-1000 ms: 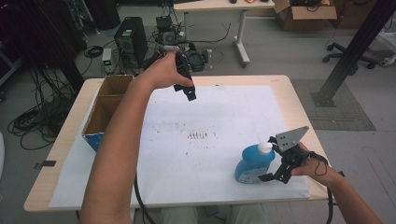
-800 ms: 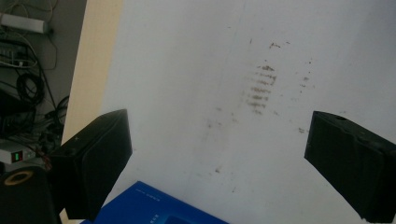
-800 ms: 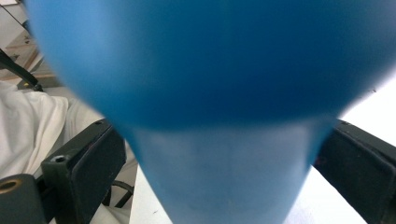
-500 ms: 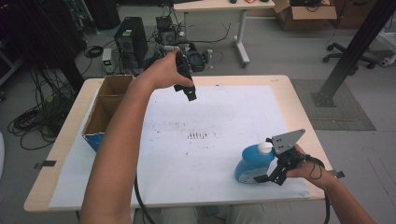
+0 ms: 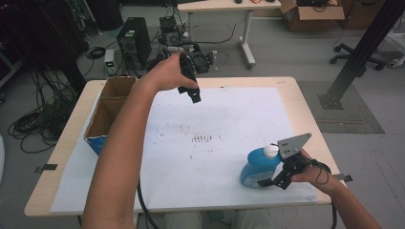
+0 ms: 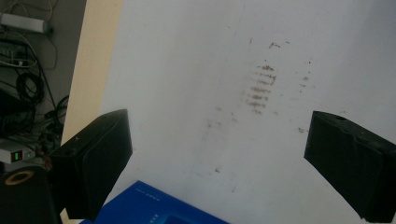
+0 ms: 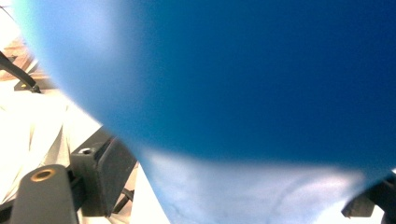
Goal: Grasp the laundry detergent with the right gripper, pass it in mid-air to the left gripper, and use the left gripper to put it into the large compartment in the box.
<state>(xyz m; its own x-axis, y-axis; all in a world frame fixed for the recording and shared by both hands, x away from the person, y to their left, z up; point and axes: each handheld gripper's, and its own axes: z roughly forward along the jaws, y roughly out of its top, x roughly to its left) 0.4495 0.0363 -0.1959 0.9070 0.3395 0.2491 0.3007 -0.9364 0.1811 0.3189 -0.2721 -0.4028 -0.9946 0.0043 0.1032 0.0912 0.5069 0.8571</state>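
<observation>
Blue bottle (image 5: pixel 258 168) w/ white cap stands near-right on white sheet (image 5: pixel 224 124). R gripper (image 5: pixel 277 179) at its base, 2 jaws spread around it. L gripper (image 5: pixel 193 95) held high above sheet, jaws spread, empty. Cardboard box (image 5: pixel 107 114) at left edge.

Lighting: even, bright, soft shadows. High view: sharp, slight edge distortion. Right gripper view: blue bottle (image 7: pixel 243 74) fully out of focus, upper left overexposed.
</observation>
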